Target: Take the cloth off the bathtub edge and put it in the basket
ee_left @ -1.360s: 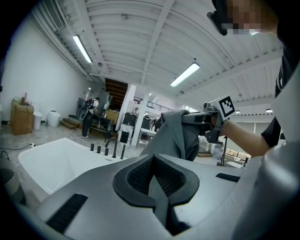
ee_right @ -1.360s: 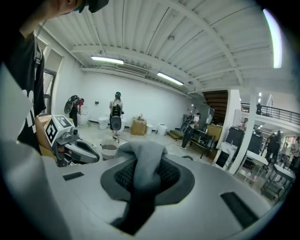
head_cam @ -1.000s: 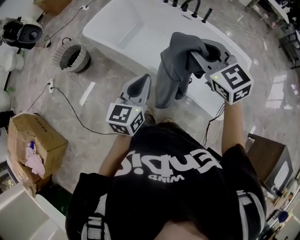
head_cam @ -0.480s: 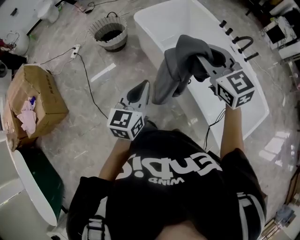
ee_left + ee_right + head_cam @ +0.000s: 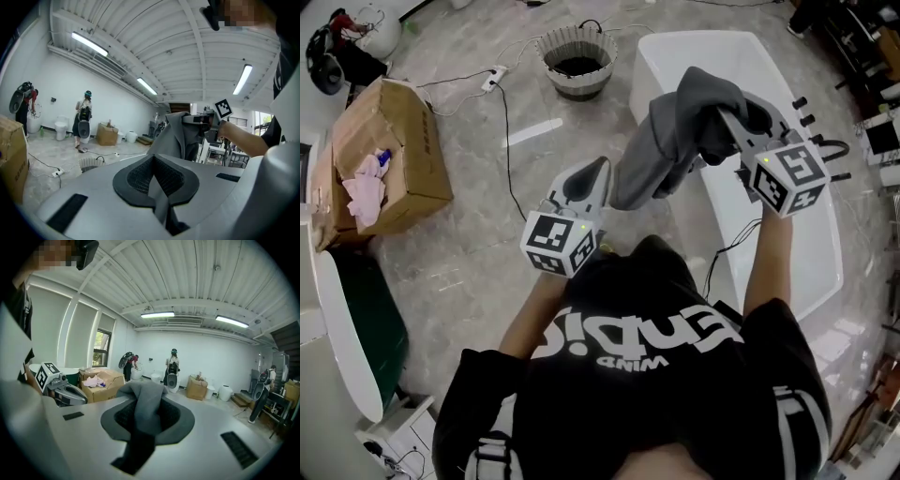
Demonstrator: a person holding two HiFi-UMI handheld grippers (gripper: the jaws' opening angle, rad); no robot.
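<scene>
You hold the cloth (image 5: pixel 661 150) tight in your right gripper (image 5: pixel 733 122) fingers, left gripper (image 5: pixel 586 178) fingers closed on nothing; next carry it to the basket (image 5: pixel 575 47) at 11 o'clock.

1. A grey cloth (image 5: pixel 670 141) drapes over the right gripper (image 5: pixel 729 117) and hides its jaw tips in the head view. In the right gripper view the same cloth fills the gap between the jaws and covers much of the pads.
2. The bathtub (image 5: pixel 675 45) is only partly seen, with cloth, gripper and forearm covering part of its rim.
3. The basket (image 5: pixel 551 49) shows a dark interior, and its contents cannot be told.
4. Pink material (image 5: pixel 364 187) in the cardboard box (image 5: pixel 408 131) is too small to identify.
5. A white curved fixture (image 5: pixel 337 328) is cut off by the head view's left edge.
6. Distant people (image 5: pixel 172 364) in the right gripper view are too small to show what they are doing.
</scene>
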